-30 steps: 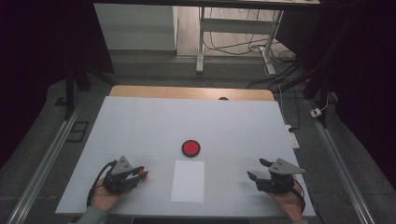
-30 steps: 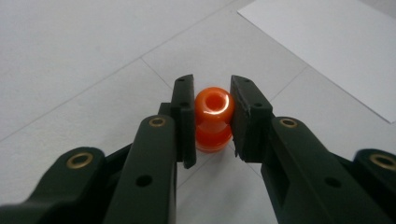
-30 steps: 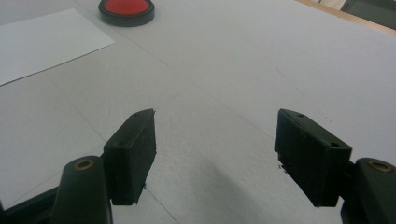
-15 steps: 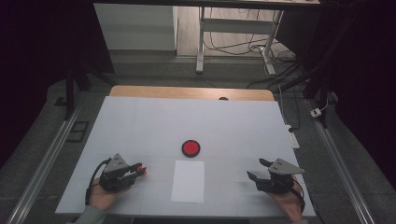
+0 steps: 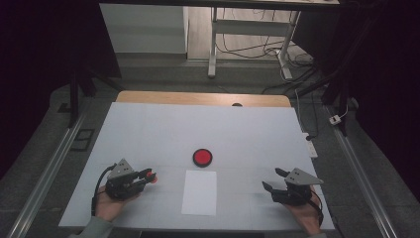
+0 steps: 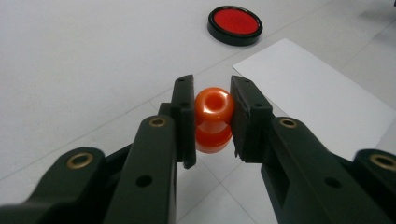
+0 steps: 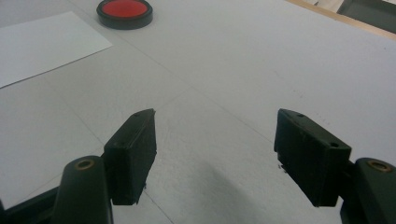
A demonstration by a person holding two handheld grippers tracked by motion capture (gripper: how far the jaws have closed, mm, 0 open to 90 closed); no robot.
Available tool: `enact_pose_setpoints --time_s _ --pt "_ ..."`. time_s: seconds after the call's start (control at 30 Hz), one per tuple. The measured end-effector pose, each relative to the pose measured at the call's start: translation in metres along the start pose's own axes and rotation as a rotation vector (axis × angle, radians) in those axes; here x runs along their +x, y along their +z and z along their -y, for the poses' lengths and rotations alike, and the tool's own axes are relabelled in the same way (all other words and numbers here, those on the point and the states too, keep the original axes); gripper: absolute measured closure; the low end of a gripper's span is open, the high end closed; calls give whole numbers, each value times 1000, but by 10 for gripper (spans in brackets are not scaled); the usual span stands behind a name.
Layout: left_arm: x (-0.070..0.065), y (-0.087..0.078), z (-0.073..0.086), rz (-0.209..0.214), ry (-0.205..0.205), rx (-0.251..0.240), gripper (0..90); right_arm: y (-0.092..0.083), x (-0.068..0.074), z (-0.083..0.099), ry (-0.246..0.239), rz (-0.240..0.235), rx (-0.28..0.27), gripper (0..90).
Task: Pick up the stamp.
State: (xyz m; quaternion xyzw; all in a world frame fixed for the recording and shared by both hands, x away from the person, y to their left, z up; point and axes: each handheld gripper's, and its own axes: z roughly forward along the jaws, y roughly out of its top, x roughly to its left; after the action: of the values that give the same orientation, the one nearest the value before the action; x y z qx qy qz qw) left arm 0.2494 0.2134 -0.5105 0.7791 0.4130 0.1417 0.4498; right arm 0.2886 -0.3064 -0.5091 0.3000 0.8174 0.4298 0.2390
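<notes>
Left gripper (image 6: 212, 116): clenched on an orange stamp (image 6: 213, 119), near left of the white sheet (image 5: 199, 192). Right gripper (image 7: 215, 156): released, empty, near right

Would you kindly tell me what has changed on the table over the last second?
The left gripper, shut on the orange stamp, drew slightly back toward the person. The right gripper stayed open and still; the red ink pad and white paper did not move.
</notes>
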Motion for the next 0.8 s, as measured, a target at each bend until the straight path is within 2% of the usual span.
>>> enact_pose_setpoints --time_s 0.2,0.5,0.53,0.6,0.7,0.8 --pt "0 0 -5 1 -7 -17 723 0 0 0 1 2 -6 292" --pt "-4 4 -17 19 13 -33 723 -1 0 -1 5 11 -9 292" --pt "-5 5 -18 23 11 -34 724 -1 0 0 5 11 -9 292" --pt "-5 6 -20 65 -14 -50 723 -1 0 0 5 11 -9 293" --pt "-9 8 -24 48 4 -40 724 -1 0 -1 5 12 -9 293" --pt "-11 10 -28 55 5 -46 724 -1 0 -1 5 13 -10 293"
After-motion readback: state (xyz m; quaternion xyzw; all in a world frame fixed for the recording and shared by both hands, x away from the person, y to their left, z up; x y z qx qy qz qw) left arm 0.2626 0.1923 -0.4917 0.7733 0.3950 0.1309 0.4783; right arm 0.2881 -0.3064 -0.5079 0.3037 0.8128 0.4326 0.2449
